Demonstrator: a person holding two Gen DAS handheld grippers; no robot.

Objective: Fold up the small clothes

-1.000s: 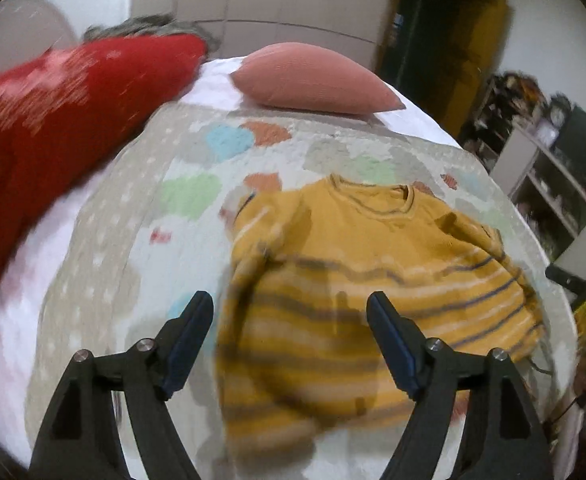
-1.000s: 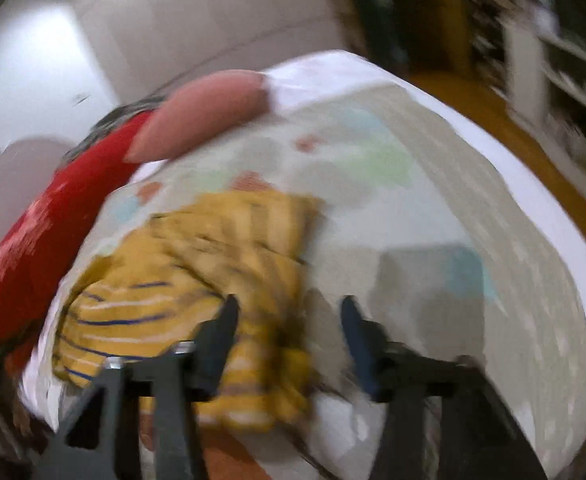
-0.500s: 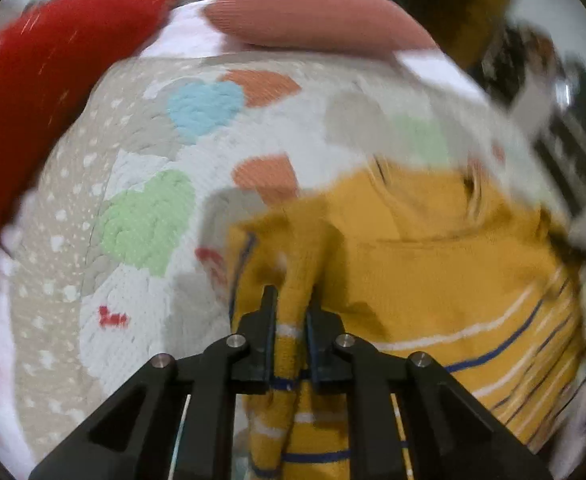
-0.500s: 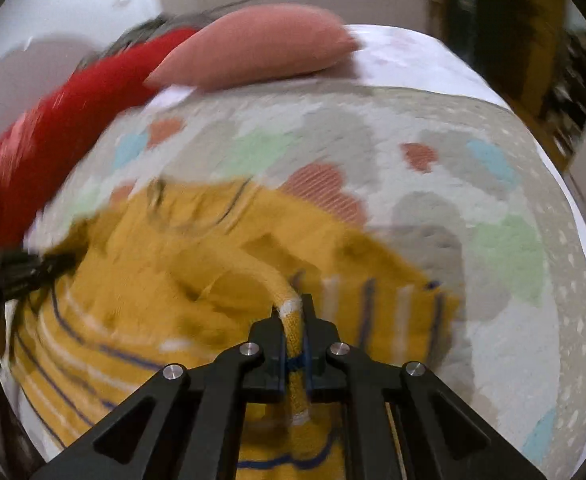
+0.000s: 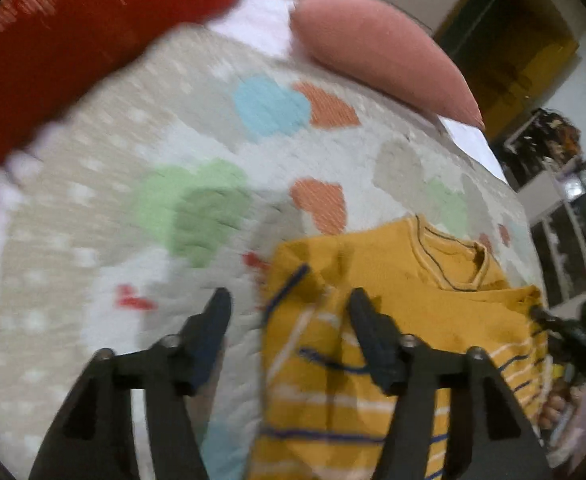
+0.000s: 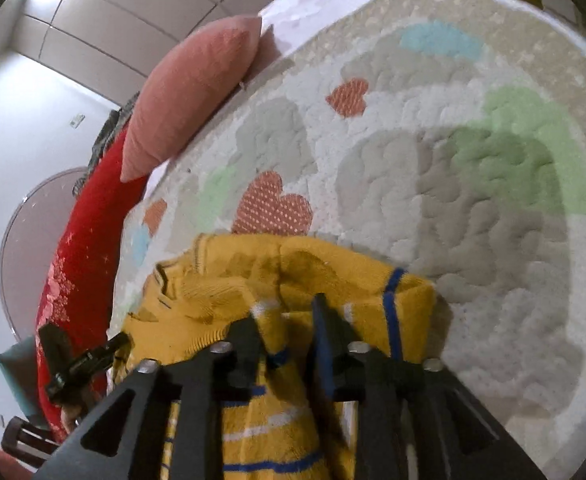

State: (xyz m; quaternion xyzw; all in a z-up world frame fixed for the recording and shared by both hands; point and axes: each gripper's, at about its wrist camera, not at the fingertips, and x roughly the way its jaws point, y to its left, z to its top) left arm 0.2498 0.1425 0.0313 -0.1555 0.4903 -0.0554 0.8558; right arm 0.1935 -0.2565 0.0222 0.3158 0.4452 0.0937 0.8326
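Both hand-held grippers, left (image 5: 287, 312) and right (image 6: 285, 316), spread over blurred sweater (image 5: 393, 320).

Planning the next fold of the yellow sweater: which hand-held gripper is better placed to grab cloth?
Probably the right hand-held gripper: sweater cloth lies between its open fingers. The left hand-held gripper straddles the sweater's edge, open.

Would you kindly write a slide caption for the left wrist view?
Open left hand-held gripper above the folded sleeve of a yellow striped sweater on a heart-patterned quilt.
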